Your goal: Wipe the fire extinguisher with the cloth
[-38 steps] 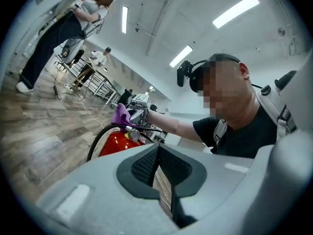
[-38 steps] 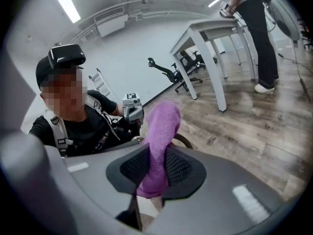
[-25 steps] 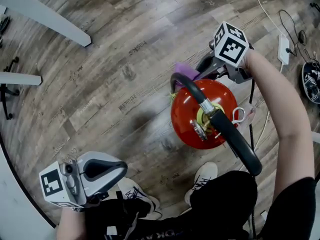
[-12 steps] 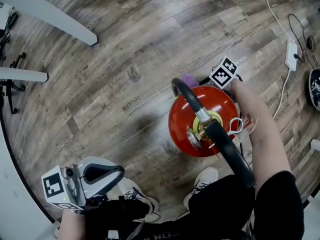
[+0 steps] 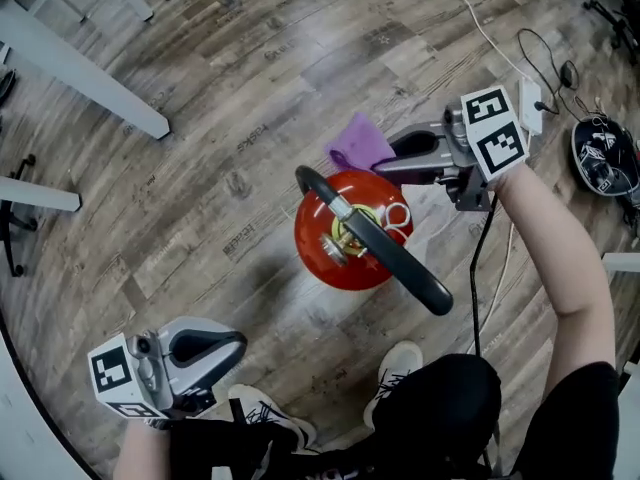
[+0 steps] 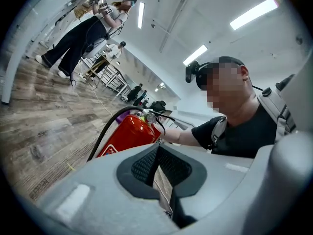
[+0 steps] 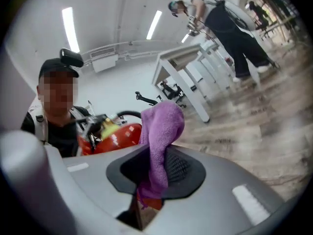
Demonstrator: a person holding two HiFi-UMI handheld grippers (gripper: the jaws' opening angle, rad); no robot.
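Your right gripper (image 5: pixel 398 156) has its jaws pressed onto the purple cloth (image 5: pixel 360 146). In the right gripper view the fabric rises from between the pads and folds over at the top. The red fire extinguisher (image 5: pixel 340 243) stands upright on the wooden floor (image 5: pixel 200 158), just ahead of your shoe (image 5: pixel 400 361) and roughly in the middle of the head view. The cloth sits at the far upper edge of the cylinder, beside the shoulder. Whether it actually touches the red surface can't be made out from above. A black hose (image 5: pixel 400 263) arcs over the extinguisher's top from the far left rim, and its thicker end reaches down toward your right side. The pressure gauge (image 5: pixel 330 251) shows next to the valve. Your left gripper (image 5: pixel 215 348) is low at the left, close to your body and well apart from the extinguisher. Its jaws are closed together with nothing between the pads. A white cable (image 5: pixel 480 33) runs across the floor beyond your right gripper.
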